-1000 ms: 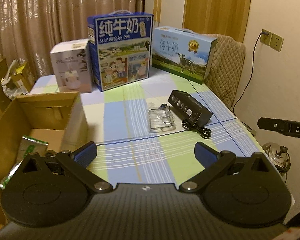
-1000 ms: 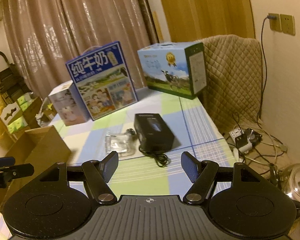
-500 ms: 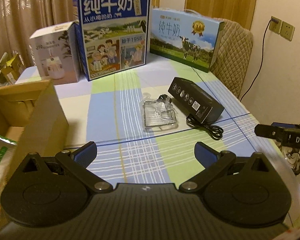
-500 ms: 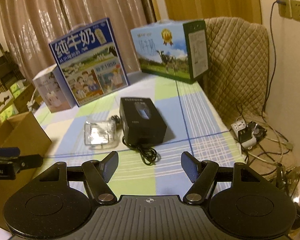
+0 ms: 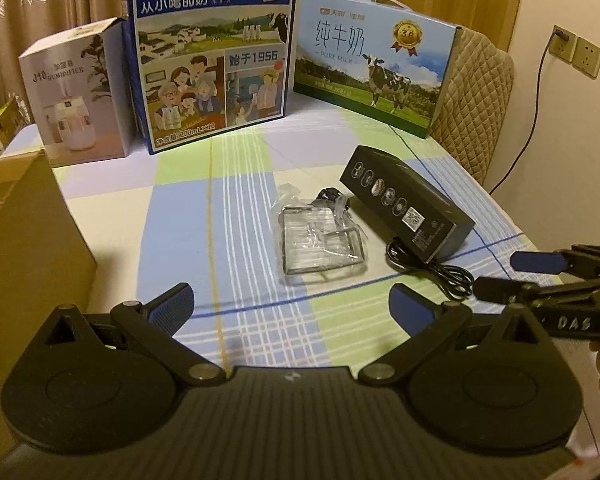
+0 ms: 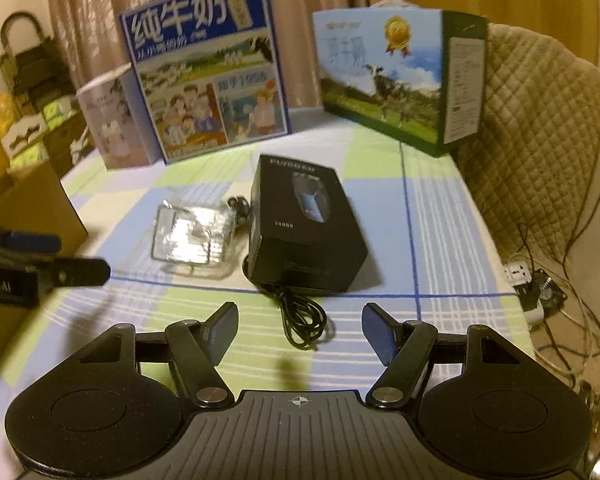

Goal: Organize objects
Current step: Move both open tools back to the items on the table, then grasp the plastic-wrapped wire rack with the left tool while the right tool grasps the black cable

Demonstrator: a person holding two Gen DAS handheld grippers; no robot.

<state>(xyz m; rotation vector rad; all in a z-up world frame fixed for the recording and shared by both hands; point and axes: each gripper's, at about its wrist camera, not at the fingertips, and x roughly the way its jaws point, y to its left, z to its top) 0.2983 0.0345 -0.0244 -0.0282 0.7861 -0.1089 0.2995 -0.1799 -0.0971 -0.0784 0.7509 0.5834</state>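
Note:
A black product box (image 5: pixel 406 208) (image 6: pixel 305 228) lies flat on the checked tablecloth, with a coiled black cable (image 5: pixel 432 266) (image 6: pixel 300 320) at its near end. Left of it lies a clear plastic packet with a wire frame (image 5: pixel 320 238) (image 6: pixel 188 236). My left gripper (image 5: pixel 290 304) is open and empty, hovering short of the packet. Also open and empty, my right gripper (image 6: pixel 299 326) hangs over the cable just in front of the black box. Each gripper shows in the other's view, at the right edge (image 5: pixel 512 276) and the left edge (image 6: pixel 76 258).
A tall blue milk carton box (image 5: pixel 212 52), a white humidifier box (image 5: pixel 80 92) and a light-blue milk box (image 5: pixel 372 64) stand along the table's back. A brown cardboard box (image 5: pixel 24 240) stands at the left. A quilted chair (image 6: pixel 540 132) and floor cables (image 6: pixel 540 292) lie right.
Both grippers have moved forward and lower toward the black box, packet and cable, which now look larger and closer. Both stayed open.

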